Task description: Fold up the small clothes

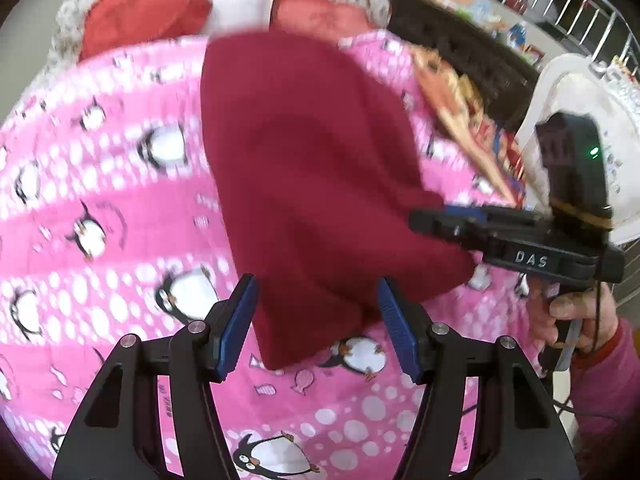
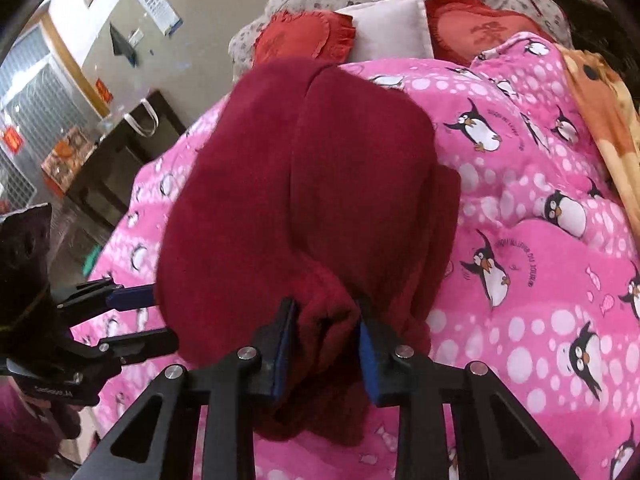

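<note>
A dark red fleece garment [image 1: 312, 152] lies bunched on a pink penguin blanket [image 1: 100, 200]. In the left wrist view my left gripper [image 1: 316, 282] stands open, its blue pads on either side of the garment's near corner without pressing it. My right gripper [image 1: 420, 222] comes in from the right, its tip at the garment's right edge. In the right wrist view the garment [image 2: 300, 180] fills the middle, and my right gripper [image 2: 326, 306] is shut on a gathered fold of it. My left gripper [image 2: 164, 316] shows at the left, open at the cloth's edge.
Red heart cushions [image 2: 304, 36] and a white pillow [image 2: 388, 28] lie at the head of the bed. An orange blanket [image 2: 600, 92] runs along one side. A white plastic chair [image 1: 580, 92] and a person's hand [image 1: 572, 316] are at the right; a dark cabinet [image 2: 120, 160] stands beside the bed.
</note>
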### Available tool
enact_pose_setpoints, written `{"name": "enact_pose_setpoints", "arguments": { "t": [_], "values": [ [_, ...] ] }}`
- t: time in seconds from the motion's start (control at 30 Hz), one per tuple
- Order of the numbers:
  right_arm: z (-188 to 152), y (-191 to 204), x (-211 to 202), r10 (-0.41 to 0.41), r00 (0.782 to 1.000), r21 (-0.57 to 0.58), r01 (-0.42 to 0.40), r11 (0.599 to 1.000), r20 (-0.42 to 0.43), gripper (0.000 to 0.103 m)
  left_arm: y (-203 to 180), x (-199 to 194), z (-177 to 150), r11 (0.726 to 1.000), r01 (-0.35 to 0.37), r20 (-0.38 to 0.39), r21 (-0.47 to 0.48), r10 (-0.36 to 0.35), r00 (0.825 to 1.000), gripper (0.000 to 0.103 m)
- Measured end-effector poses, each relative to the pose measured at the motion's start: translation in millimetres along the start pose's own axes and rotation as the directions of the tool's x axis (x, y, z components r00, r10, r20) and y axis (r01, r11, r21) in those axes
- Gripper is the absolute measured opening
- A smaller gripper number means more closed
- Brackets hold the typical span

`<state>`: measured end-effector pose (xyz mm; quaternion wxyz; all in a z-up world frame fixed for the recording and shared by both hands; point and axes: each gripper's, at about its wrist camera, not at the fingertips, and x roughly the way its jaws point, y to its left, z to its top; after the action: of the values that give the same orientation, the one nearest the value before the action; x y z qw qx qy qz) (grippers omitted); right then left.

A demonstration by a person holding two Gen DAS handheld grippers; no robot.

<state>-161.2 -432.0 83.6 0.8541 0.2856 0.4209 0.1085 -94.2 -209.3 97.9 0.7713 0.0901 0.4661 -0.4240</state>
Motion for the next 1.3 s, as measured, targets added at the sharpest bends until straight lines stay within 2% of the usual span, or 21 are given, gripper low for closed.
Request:
{"name": "enact_pose_setpoints", "arguments": {
  "t": [0.07, 0.13, 0.17, 0.23, 0.3, 0.37, 0.4, 0.43, 0.5, 0.53, 0.57, 0.63, 0.7, 0.83, 0.9, 1.0, 1.1, 1.17, 1.23, 1.3],
  "values": [
    [6, -1, -10, 0.018, 1.000, 0.020, -0.019, 1.000, 0.021, 0.029, -1, -9, 6, 1.000, -0.009, 0.048, 0.011, 0.009, 0.999, 0.062],
    [24, -3, -21, 0.030, 0.995, 0.054, -0.036, 0.998, 0.097, 0.032, -2, -11, 14, 1.000, -0.022, 0.070, 0.012, 0.021, 0.997, 0.062],
    [32, -4, -25, 0.013, 0.990, 0.073, -0.023, 0.997, 0.139, 0.036, -2, -7, 19, 1.000, -0.024, 0.069, 0.004, 0.024, 0.997, 0.062],
    [48, -7, -24, -0.040, 0.983, 0.103, 0.021, 0.994, 0.180, 0.056, -3, 2, 26, 1.000, -0.012, 0.063, -0.011, 0.012, 0.998, 0.062],
    [65, -14, -8, -0.068, 0.985, 0.132, 0.047, 0.990, 0.162, 0.057, -6, 12, 29, 1.000, -0.005, 0.052, -0.011, 0.006, 0.999, 0.062],
    [78, -24, 13, -0.039, 0.993, 0.165, 0.020, 0.986, 0.115, 0.052, -10, 20, 30, 1.000, -0.004, 0.036, -0.008, 0.004, 0.999, 0.062],
    [80, -28, 24, -0.024, 0.996, 0.174, 0.009, 0.985, 0.084, 0.034, -11, 23, 30, 1.000, 0.001, 0.029, -0.008, 0.000, 1.000, 0.062],
    [82, -28, 30, -0.059, 0.996, 0.154, 0.048, 0.987, 0.067, 0.021, -13, 28, 30, 1.000, 0.007, 0.020, -0.010, -0.006, 1.000, 0.062],
    [81, -26, 24, -0.092, 0.991, 0.095, 0.083, 0.992, 0.096, 0.011, -16, 34, 30, 1.000, 0.016, 0.015, -0.008, -0.016, 1.000, 0.062],
    [81, -26, 20, -0.101, 0.989, 0.080, 0.093, 0.992, 0.107, 0.009, -16, 37, 31, 1.000, 0.023, 0.013, -0.006, -0.023, 1.000, 0.062],
    [81, -26, 20, -0.128, 0.985, 0.065, 0.121, 0.991, 0.119, 0.008, -17, 43, 32, 0.999, 0.034, 0.007, -0.010, -0.034, 0.999, 0.062],
    [84, -34, 37, -0.206, 0.974, 0.037, 0.203, 0.978, 0.091, 0.008, -19, 52, 35, 0.999, 0.046, -0.007, -0.019, -0.046, 0.999, 0.062],
    [82, -38, 48, -0.231, 0.969, 0.036, 0.229, 0.973, 0.084, 0.008, -22, 59, 37, 0.999, 0.037, -0.009, -0.006, -0.037, 0.999, 0.062],
    [79, -43, 23, -0.143, 0.983, 0.125, 0.128, 0.984, 0.115, 0.010, -21, 49, 35, 1.000, 0.021, -0.004, -0.009, -0.021, 1.000, 0.062],
    [76, -35, 4, -0.108, 0.986, 0.127, 0.092, 0.988, 0.126, 0.013, -19, 38, 31, 1.000, 0.003, 0.010, 0.002, -0.003, 1.000, 0.062],
    [67, -1, -14, -0.060, 0.990, 0.021, 0.058, 0.998, 0.127, 0.015, -14, 24, 25, 0.999, -0.037, 0.035, 0.008, 0.036, 0.999, 0.062],
    [49, 27, -14, -0.047, 0.994, -0.062, 0.054, 0.997, 0.103, 0.020, -8, 16, 19, 0.998, -0.066, 0.043, -0.010, 0.066, 0.997, 0.062],
    [31, 33, -3, -0.078, 0.995, -0.085, 0.083, 0.993, 0.058, 0.020, -4, 16, 15, 0.996, -0.084, 0.032, -0.029, 0.085, 0.996, 0.062],
    [12, 30, 5, -0.170, 0.984, -0.106, 0.174, 0.979, 0.045, 0.020, -1, 15, 10, 0.994, -0.101, 0.027, -0.041, 0.102, 0.994, 0.062],
    [1, 20, 12, -0.190, 0.981, -0.091, 0.193, 0.977, 0.044, 0.020, -1, 14, 6, 0.991, -0.127, 0.033, -0.041, 0.128, 0.991, 0.062]
  ]
}}
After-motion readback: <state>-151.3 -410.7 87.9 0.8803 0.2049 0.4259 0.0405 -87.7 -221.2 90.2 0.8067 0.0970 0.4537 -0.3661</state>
